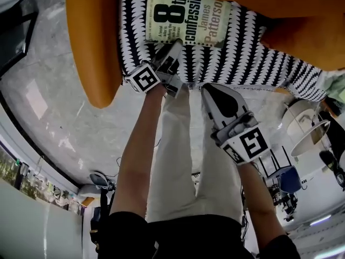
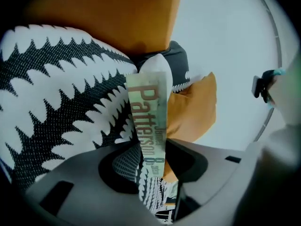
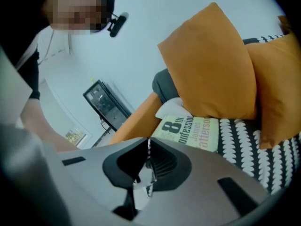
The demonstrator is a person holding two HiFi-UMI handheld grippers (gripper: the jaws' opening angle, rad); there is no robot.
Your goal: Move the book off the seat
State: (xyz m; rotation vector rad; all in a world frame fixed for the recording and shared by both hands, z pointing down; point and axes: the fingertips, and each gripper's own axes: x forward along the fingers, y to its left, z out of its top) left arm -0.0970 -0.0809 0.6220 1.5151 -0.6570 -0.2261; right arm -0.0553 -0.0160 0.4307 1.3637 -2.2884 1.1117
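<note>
A pale green paperback book (image 1: pixel 186 18) lies on the black-and-white patterned seat (image 1: pixel 242 58) of an orange armchair. My left gripper (image 1: pixel 171 50) reaches its near edge. In the left gripper view the book (image 2: pixel 149 121) stands edge-on between the jaws of the left gripper (image 2: pixel 150 166), with both pads against its covers. My right gripper (image 1: pixel 207 90) hangs in front of the seat, shut and empty. In the right gripper view the book (image 3: pixel 190 131) lies beyond the closed right gripper (image 3: pixel 146 161), below an orange pillow (image 3: pixel 211 65).
An orange armrest (image 1: pixel 94 36) borders the seat on the left, and a second orange pillow (image 1: pixel 302 26) sits on the right. A marble floor (image 1: pixel 54 107) lies left of the chair. A white lamp (image 1: pixel 307 134) and a blue chair (image 1: pixel 288 179) stand to the right.
</note>
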